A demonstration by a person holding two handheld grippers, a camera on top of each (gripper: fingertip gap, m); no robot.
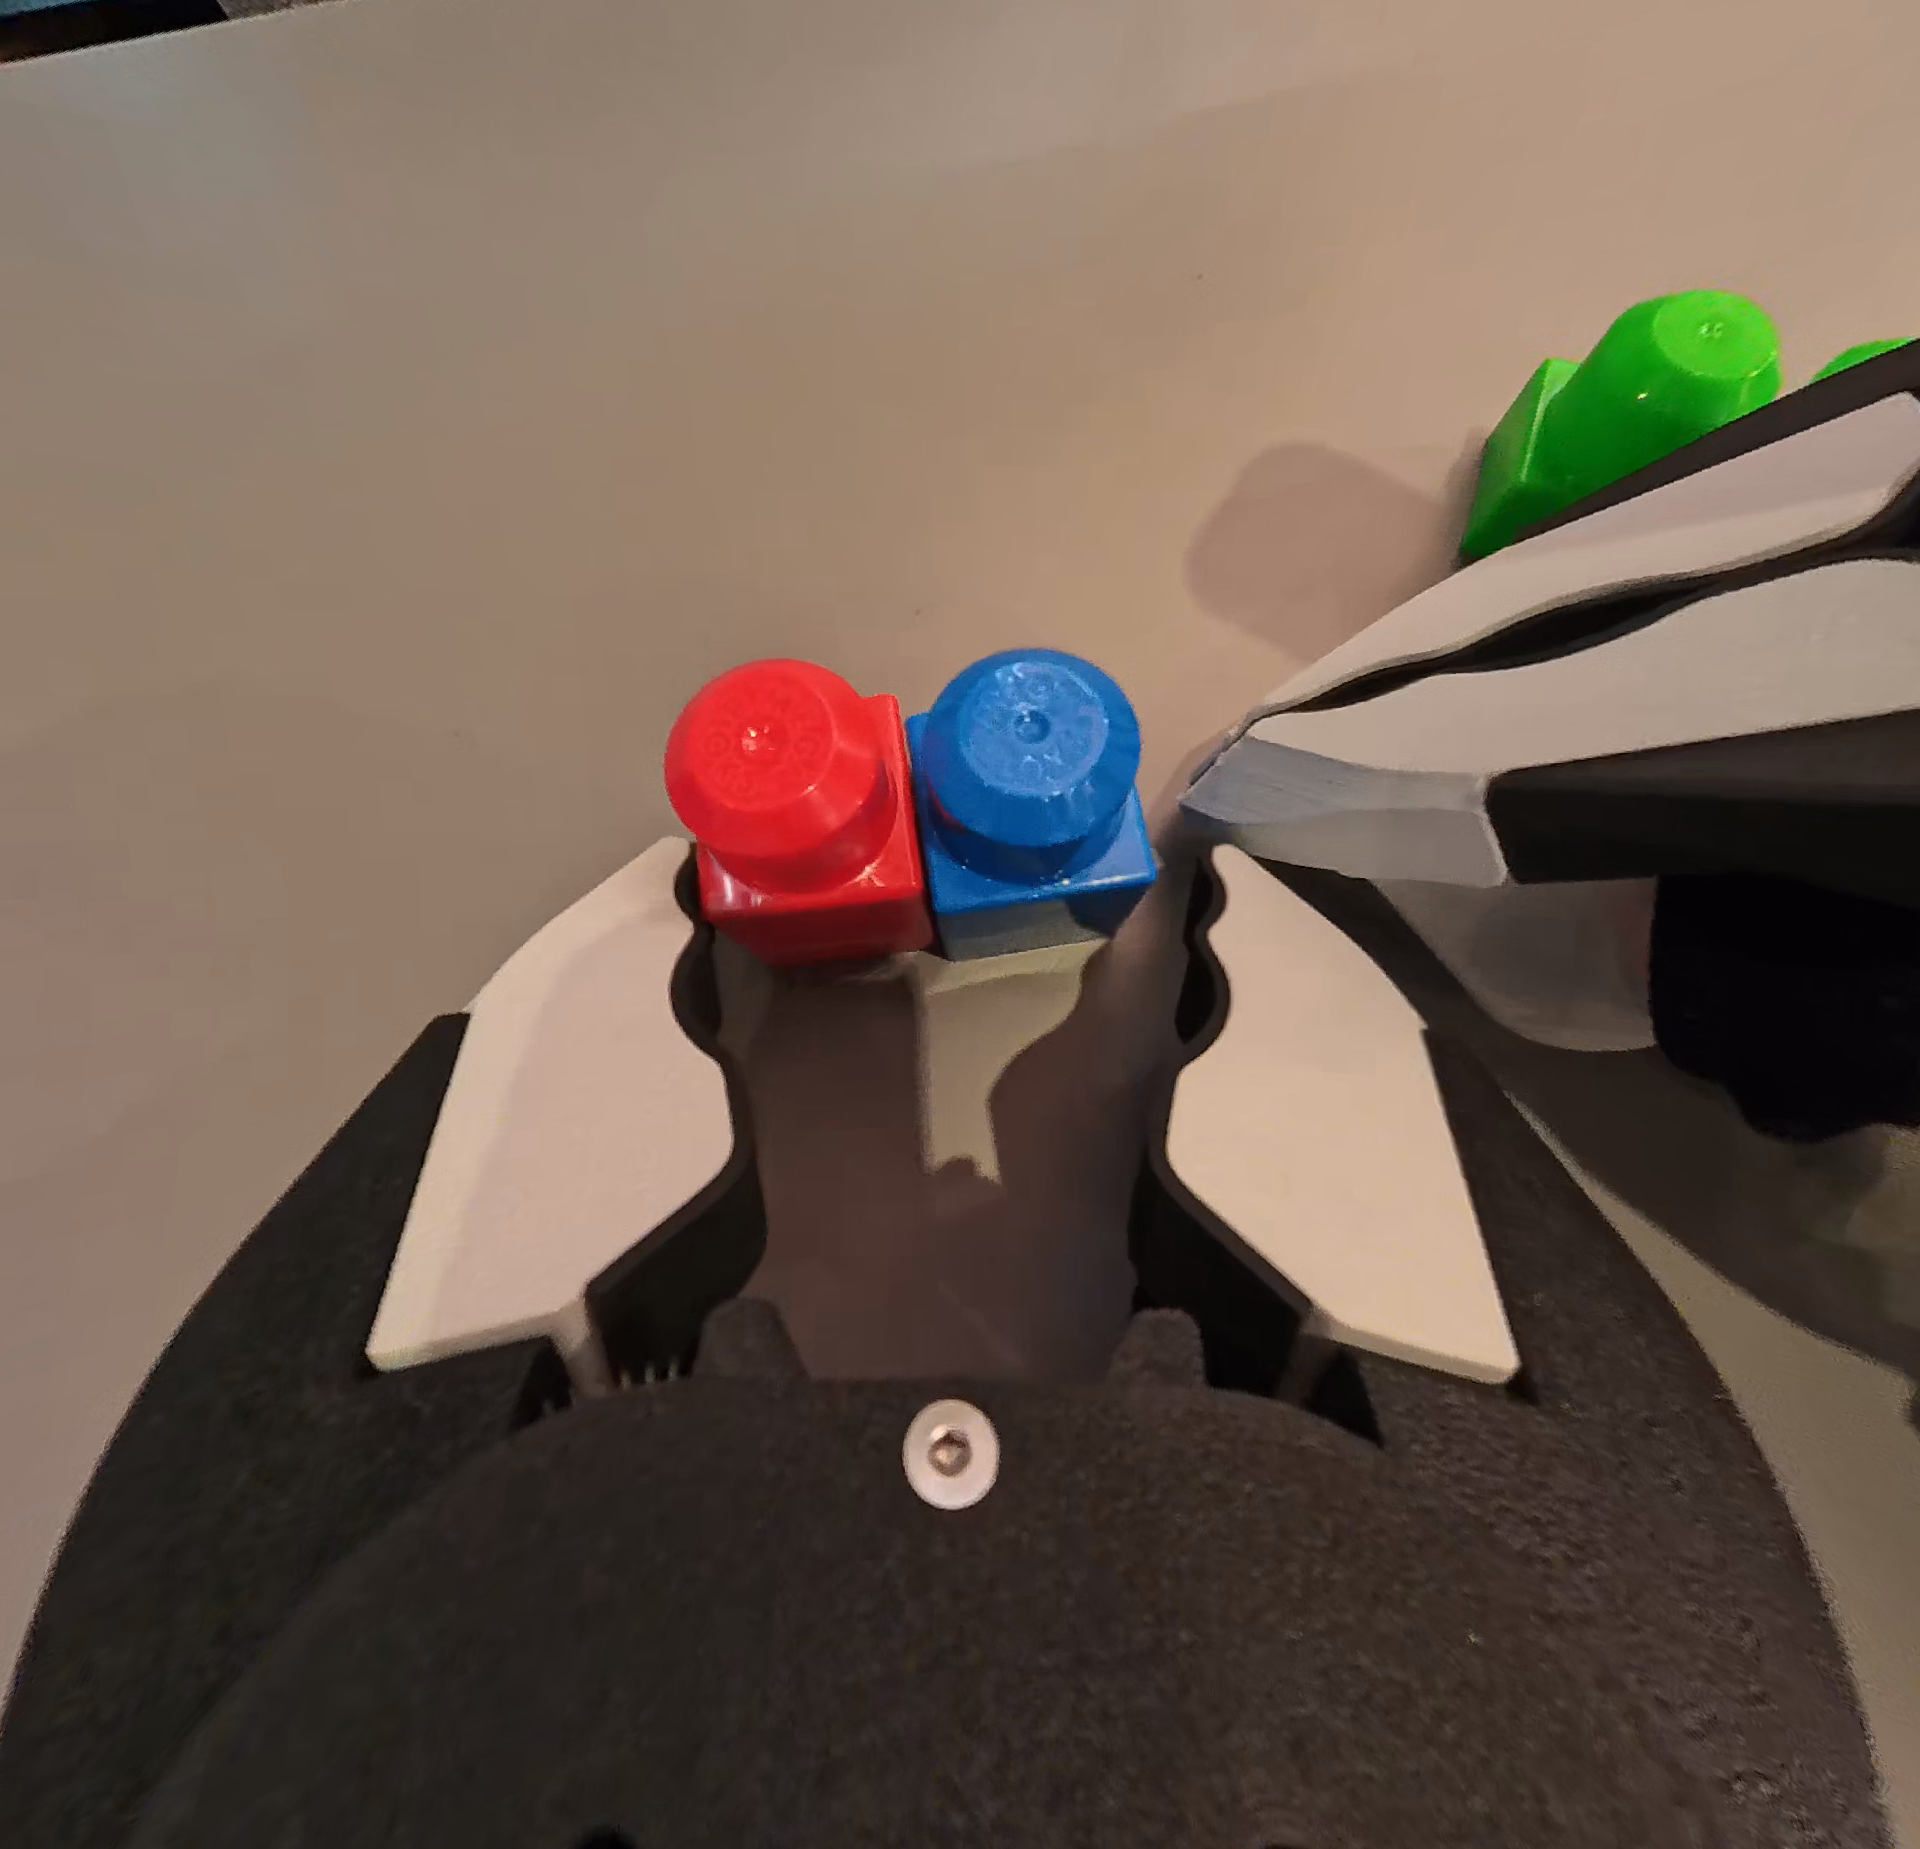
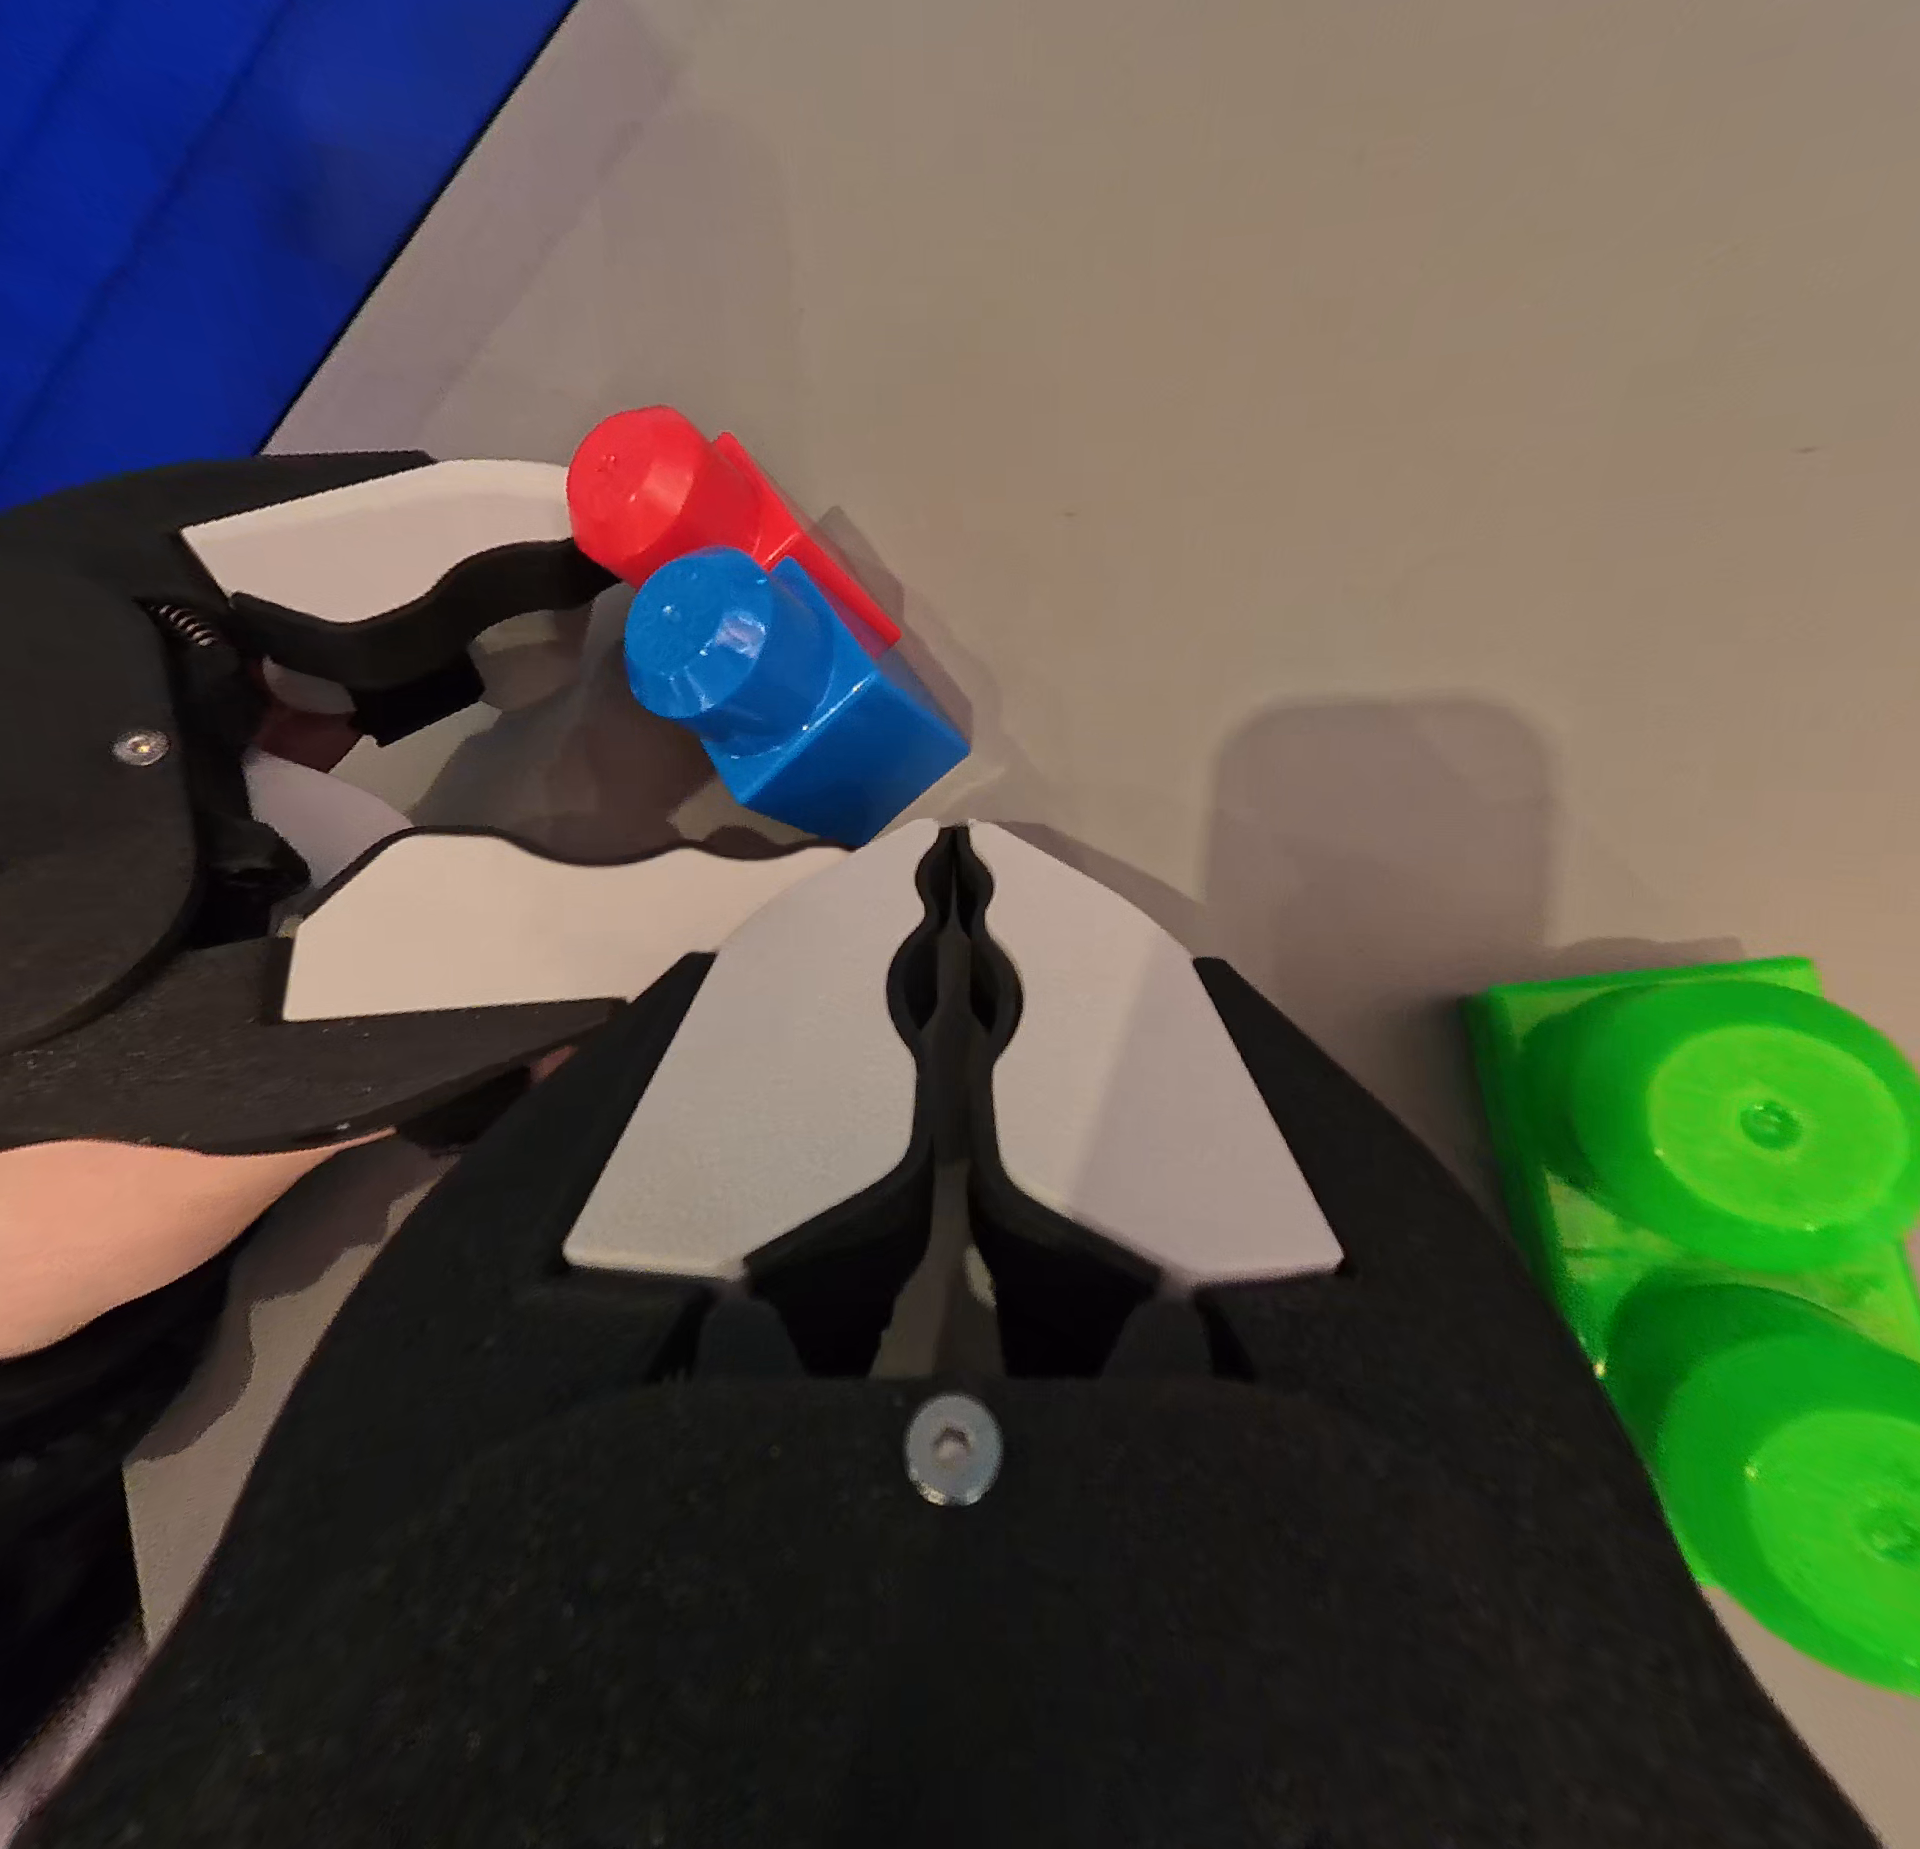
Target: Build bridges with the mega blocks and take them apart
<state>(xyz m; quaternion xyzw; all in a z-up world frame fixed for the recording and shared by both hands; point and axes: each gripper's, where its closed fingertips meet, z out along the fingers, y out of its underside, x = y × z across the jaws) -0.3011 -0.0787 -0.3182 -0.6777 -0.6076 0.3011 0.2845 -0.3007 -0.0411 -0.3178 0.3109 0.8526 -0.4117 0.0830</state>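
A red one-stud block [image 1: 805, 823] and a blue one-stud block [image 1: 1029, 812] stand side by side, touching, on the grey table. My left gripper [image 1: 940, 864] is open with both blocks between its fingertips; the left finger is at the red block and a small gap shows beside the blue one. In the right wrist view the red block [image 2: 675, 495], the blue block [image 2: 800, 698] and the left gripper [image 2: 701, 708] show at the left. My right gripper [image 2: 951, 835] is shut and empty, its tip just right of the blue block; it also shows in the left wrist view [image 1: 1205, 802]. A green two-stud block [image 2: 1714, 1280] lies to its right.
The green block also shows at the far right in the left wrist view [image 1: 1621, 407], behind the right gripper. A blue surface [image 2: 208, 158] lies beyond the table edge at the upper left. A hand [image 2: 114, 1228] holds the left gripper.
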